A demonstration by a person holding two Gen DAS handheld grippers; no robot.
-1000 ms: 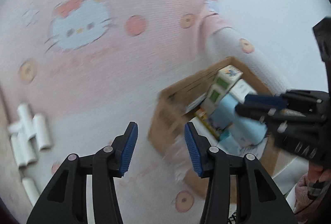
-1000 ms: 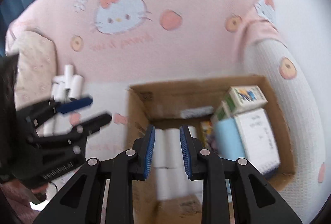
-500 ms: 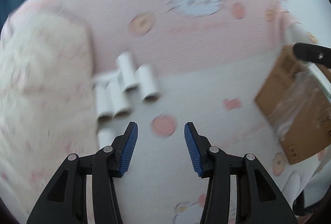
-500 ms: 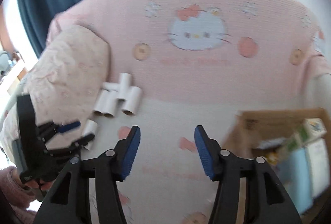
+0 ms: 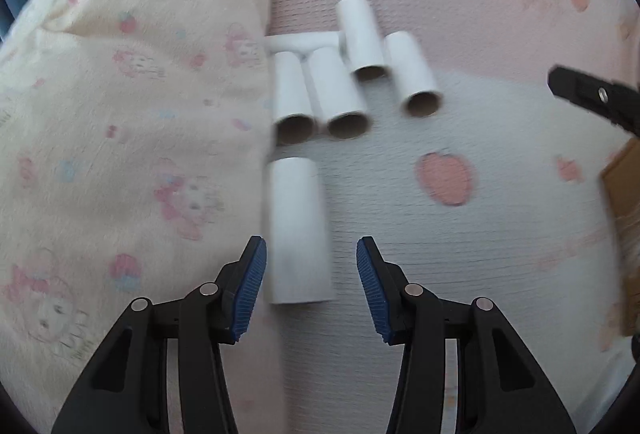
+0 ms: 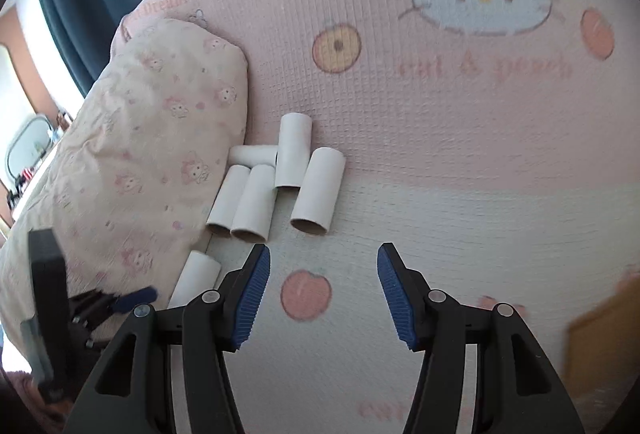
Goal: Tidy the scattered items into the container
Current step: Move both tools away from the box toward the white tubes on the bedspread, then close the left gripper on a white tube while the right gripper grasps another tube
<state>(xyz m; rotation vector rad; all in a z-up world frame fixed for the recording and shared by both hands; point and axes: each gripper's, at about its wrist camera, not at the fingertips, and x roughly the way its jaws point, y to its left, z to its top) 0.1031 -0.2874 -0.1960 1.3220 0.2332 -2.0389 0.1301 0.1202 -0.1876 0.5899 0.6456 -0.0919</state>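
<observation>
- White cardboard tubes (image 5: 297, 230) are now faced, the brown cardboard box (image 6: 600, 350) left at the edge.
- Left gripper (image 5: 308, 288) and right gripper (image 6: 323, 292) are held spread, empty; next pickup seems lined up.

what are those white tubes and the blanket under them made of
The tubes look like cardboard: matte white outside, brown inner walls at the open ends, probably paper roll cores. The blanket looks like soft woven or knit fabric, with a fine waffle grid texture and printed cartoon motifs.
</observation>
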